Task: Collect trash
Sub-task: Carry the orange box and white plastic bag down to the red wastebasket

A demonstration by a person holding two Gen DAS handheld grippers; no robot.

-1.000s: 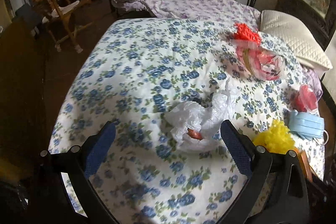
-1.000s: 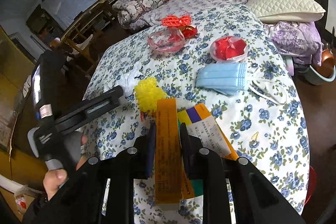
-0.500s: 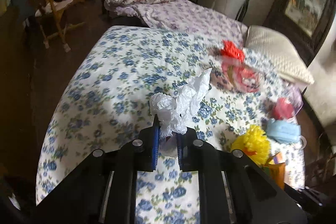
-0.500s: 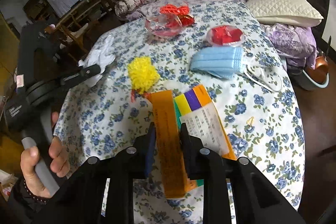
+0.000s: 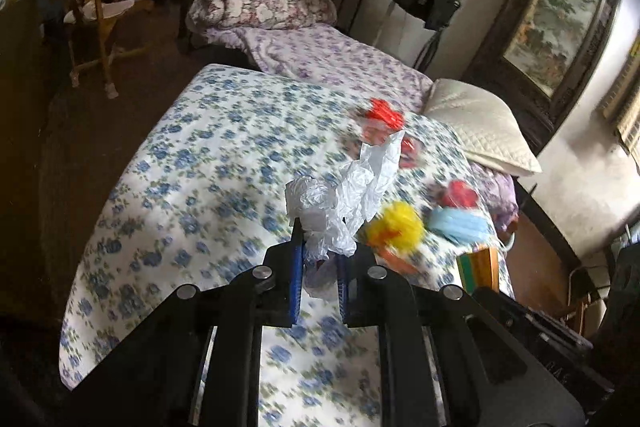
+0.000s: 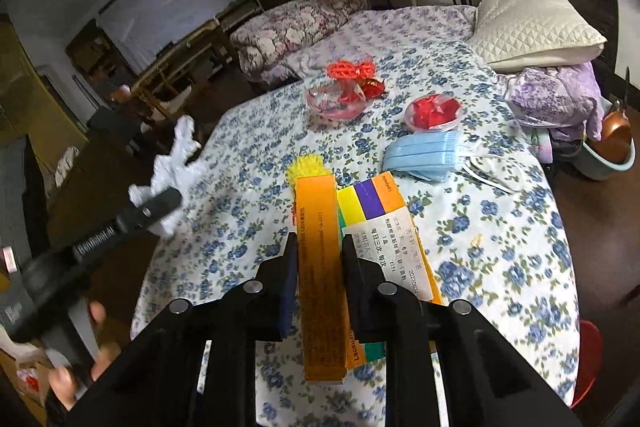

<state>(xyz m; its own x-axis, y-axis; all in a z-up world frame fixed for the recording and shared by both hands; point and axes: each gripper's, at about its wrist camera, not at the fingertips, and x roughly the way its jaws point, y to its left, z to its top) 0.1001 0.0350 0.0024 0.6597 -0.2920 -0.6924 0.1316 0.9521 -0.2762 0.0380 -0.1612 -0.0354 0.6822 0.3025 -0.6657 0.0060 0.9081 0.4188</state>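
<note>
1. Crumpled white plastic bag (image 5: 344, 203): pinched at its lower end, lifted off the floral bedspread (image 5: 200, 167), loose end sticking upward.
2. Orange carton (image 6: 320, 267): long, clamped lengthwise above the bedspread.
3. Yellow mesh ball (image 6: 308, 167), blue face masks (image 6: 424, 155): lying on the bedspread.

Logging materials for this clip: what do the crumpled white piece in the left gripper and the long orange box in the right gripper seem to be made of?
Crumpled white piece, pinched in the left gripper: looks like thin plastic film, probably a bag; translucent, fine sharp wrinkles, faint sheen.

Long orange box, clamped in the right gripper: looks like printed cardboard; crisp folded edges, flat matte to satin faces with small print.
</note>
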